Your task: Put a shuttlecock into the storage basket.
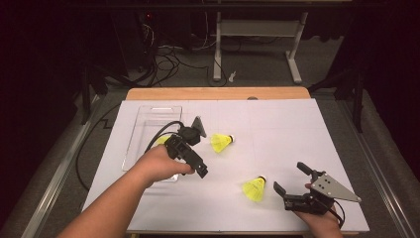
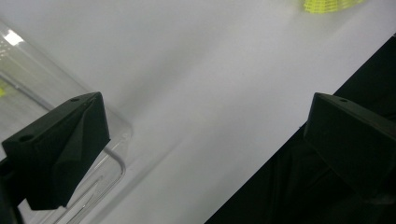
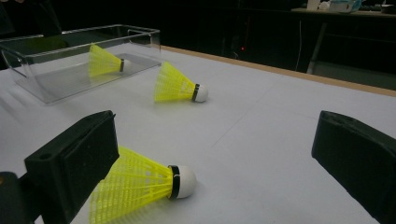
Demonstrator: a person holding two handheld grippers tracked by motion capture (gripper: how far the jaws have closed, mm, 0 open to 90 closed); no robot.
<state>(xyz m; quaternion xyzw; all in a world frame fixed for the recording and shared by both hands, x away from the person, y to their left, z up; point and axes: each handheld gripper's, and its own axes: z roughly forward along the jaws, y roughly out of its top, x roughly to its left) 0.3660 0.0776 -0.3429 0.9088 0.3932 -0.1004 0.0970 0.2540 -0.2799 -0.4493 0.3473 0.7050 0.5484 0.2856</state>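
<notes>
— How many shuttlecocks do you count?

— Three, all yellow with white corks. The nearest shuttlecock (image 1: 255, 189) lies on its side on the white table (image 1: 277, 134), just beside the right gripper (image 1: 292, 179), cork pointing away from the person. The middle shuttlecock (image 1: 221, 142) lies on its side farther up the sheet, well apart from the first. The third shuttlecock (image 3: 105, 62) lies inside the clear tray (image 1: 148, 119).

— Only one tray?

— One, a clear rectangular one on the left part of the table. In the high view the left hand (image 1: 161, 163) and its gripper cover most of what is inside; a bit of yellow shows by the cable.

— And the grippers?

— Two. The left gripper (image 1: 200, 171) hangs over the tray's near corner, jaws spread wide with nothing between them. In the left gripper view one jaw sits over the tray's rounded corner, the other over the dark table edge.

— The right one?

— Also spread wide and holding nothing. In the right gripper view the nearest shuttlecock's skirt lies against or just behind one jaw; I can't tell if they touch.

— Anything in the way?

— Between the right gripper and the tray lie the middle shuttlecock and the left hand.
</notes>
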